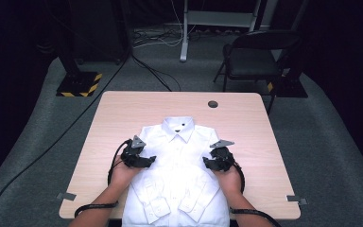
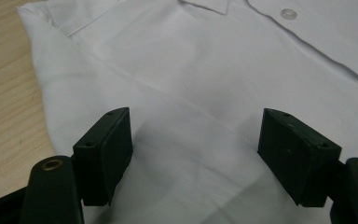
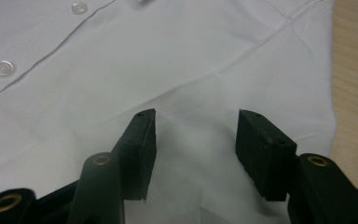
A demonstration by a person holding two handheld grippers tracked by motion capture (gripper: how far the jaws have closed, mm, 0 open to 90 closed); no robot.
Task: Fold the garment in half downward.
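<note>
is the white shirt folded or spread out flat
Folded. The white shirt lies as a compact rectangle, collar up, with both sleeves tucked across its front and cuffs near the bottom edge.

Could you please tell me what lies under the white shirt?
The white shirt lies flat on the wooden table. Whatever else sits beneath the fabric is covered.

Bright overhead light on table, dark surroundings, soft focus, faint shadows
</note>
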